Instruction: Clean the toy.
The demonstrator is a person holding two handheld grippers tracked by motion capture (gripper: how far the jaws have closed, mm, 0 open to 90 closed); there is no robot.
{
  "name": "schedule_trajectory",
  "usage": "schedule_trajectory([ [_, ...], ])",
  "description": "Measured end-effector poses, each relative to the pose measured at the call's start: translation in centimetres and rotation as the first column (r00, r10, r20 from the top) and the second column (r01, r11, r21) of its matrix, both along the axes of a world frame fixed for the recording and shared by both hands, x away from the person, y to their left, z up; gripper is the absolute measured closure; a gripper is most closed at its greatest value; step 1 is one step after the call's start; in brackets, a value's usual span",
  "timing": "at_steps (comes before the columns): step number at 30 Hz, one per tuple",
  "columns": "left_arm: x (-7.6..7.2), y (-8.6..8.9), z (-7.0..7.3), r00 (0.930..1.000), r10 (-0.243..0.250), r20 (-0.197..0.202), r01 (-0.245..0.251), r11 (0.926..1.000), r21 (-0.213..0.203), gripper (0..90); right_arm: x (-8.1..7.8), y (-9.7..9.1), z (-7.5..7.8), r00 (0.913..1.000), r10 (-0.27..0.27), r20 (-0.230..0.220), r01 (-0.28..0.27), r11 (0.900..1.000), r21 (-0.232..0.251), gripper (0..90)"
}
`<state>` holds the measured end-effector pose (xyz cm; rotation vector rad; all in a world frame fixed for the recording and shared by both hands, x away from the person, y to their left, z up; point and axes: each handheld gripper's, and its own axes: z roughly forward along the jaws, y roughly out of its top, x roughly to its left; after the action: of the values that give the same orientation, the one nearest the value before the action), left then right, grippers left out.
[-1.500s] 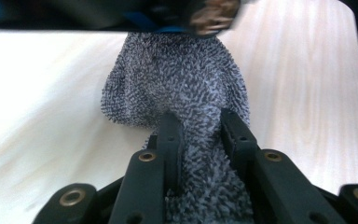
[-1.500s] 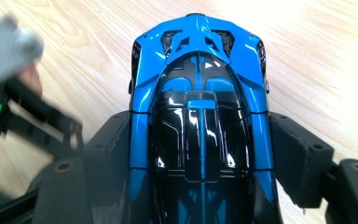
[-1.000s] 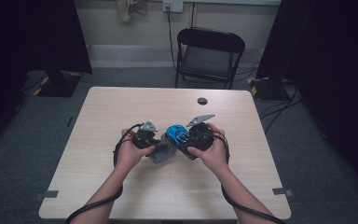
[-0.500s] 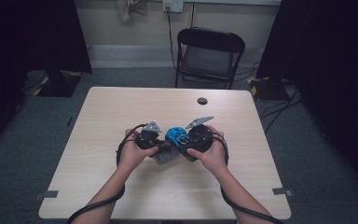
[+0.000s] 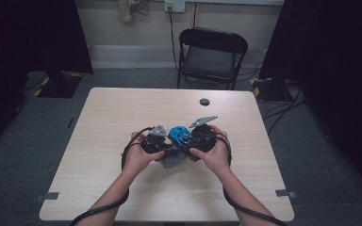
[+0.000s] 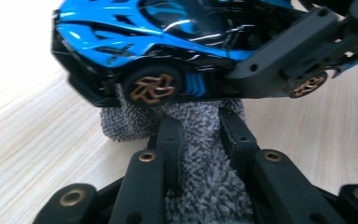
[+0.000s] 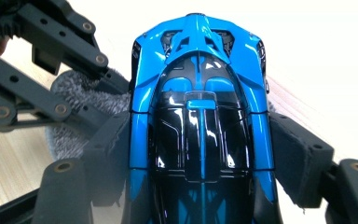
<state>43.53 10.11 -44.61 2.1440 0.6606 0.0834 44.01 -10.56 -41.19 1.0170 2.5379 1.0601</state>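
From the high view, the two tools meet near the middle of the surface point(image 5: 122, 117). The left tool point(image 5: 162, 149) and the right tool point(image 5: 188, 143) point toward each other, with the blue toy car point(image 5: 180, 135) between them and the grey cloth point(image 5: 173, 160) just below it, toward the person. The car lies closer to the right tool; the cloth sticks out from under the left one. A small dark disc point(image 5: 204, 101) lies well apart, beyond both tools.

In the left gripper view, the left tool point(image 6: 200, 135) is pinched tight on the grey cloth point(image 6: 200, 182), its jaws sunk into the pile with only a bunched fold between them. The car point(image 6: 168, 51) sits directly ahead of and above these jaws, side-on to them, so its long axis runs across the tool's line of reach. The cloth touches the car's lower flank just beneath a bronze wheel. One jaw of the right tool crosses the car's rear at the upper right.

In the right gripper view, the right tool point(image 7: 200, 154) clamps the car point(image 7: 198, 116) by its two flanks, jaws part-way apart at the body's width. The car's long axis runs straight out along this tool. The cloth point(image 7: 74, 116) and the left tool point(image 7: 98, 100) stand just beside the car's left flank, so the likely wiping stroke would run along that side.
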Motion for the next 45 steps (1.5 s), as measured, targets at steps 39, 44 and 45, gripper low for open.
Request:
schedule_trajectory([
  [39, -2.8, -3.7, -0.6, 0.988, -0.153, -0.022, 0.153, 0.9882, -0.001, 72.7, 0.8, -0.1, 0.3, 0.9995, -0.033, 0.004, 0.033, 0.9994, 0.014, 28.7],
  [44, -3.5, -3.9, -1.0, 0.9847, -0.172, -0.026, 0.172, 0.985, -0.014, 72.7, 0.9, -0.3, 0.3, 0.9994, -0.033, 0.006, 0.033, 0.9993, 0.016, 28.7],
  [45, -3.6, -3.9, -1.0, 0.984, -0.176, -0.029, 0.175, 0.9844, -0.014, 72.7, 0.9, -0.3, 0.3, 0.9994, -0.035, 0.004, 0.035, 0.9993, 0.015, 28.7],
])
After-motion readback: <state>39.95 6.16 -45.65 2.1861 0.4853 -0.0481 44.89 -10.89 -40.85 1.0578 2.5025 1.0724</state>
